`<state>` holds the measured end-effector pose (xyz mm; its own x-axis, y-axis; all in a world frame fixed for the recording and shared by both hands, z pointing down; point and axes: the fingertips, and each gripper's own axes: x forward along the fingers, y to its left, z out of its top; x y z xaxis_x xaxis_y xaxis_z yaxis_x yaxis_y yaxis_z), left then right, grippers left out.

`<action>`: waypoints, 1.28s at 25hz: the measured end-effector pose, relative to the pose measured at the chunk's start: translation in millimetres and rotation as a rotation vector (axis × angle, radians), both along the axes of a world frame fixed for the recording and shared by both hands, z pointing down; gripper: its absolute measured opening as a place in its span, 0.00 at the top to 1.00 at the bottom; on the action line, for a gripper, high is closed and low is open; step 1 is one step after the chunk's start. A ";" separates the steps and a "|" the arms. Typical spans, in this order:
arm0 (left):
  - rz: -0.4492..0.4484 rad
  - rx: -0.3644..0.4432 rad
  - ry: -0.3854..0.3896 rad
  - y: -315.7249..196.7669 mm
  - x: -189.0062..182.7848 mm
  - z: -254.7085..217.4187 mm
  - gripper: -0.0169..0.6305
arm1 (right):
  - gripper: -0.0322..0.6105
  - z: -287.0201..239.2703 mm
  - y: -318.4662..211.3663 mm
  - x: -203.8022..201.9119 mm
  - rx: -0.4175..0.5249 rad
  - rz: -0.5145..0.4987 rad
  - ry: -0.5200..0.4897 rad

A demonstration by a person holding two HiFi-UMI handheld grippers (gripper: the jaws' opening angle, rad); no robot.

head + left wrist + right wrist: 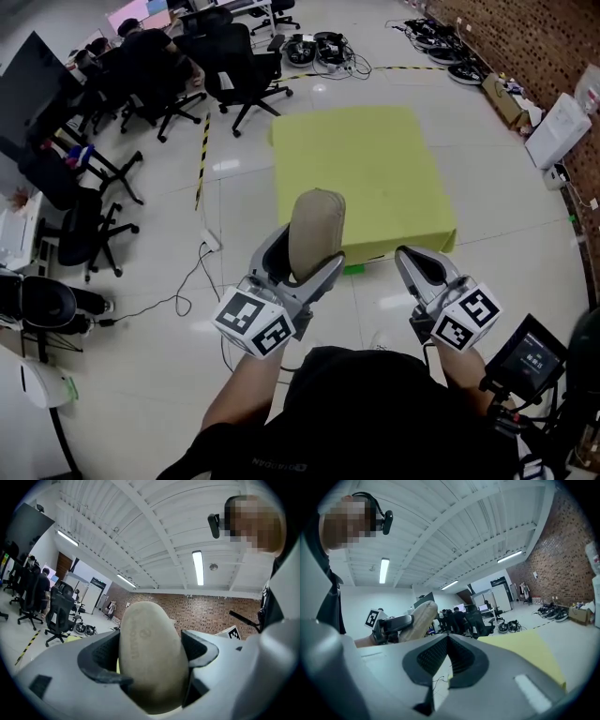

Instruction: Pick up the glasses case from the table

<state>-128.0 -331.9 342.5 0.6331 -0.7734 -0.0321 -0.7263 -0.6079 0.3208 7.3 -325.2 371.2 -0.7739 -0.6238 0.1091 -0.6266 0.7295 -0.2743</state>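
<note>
Aloft, left claw (pixel 302 265) clamps glasses case (pixel 316 232) — upright.

The yellow-green square counter (pixel 375 159) offers a bare top mid-frame, open from its near edge. At that edge the left tongs (pixel 307 251) with the beige oval glasses case (pixel 316 220) overlap it. Black office chairs (pixel 239 66) crowd the upper left, and coiled black cables (pixel 323 47) lie beyond.

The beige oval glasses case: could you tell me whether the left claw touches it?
Touching. In the left gripper view, the left claw is shut on the beige oval glasses case, jaws against its sides.
</note>
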 end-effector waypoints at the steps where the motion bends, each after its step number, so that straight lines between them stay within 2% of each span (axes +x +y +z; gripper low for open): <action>1: 0.000 0.001 -0.003 1.1 1.8 0.4 0.34 | 0.95 0.9 0.3 1.3 0.001 0.000 -0.001; 14: 0.000 0.020 -0.067 6.0 6.7 -4.5 0.34 | 0.95 6.3 1.3 4.9 0.004 0.001 -0.006; 32: 0.017 0.026 -0.067 0.4 7.6 -5.1 0.34 | 0.95 7.1 -1.2 8.1 0.006 0.017 0.000</action>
<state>-120.4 -331.5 337.4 0.6474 -0.7621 -0.0093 -0.7352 -0.6277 0.2560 15.4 -326.4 378.3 -0.7630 -0.6378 0.1054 -0.6392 0.7200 -0.2704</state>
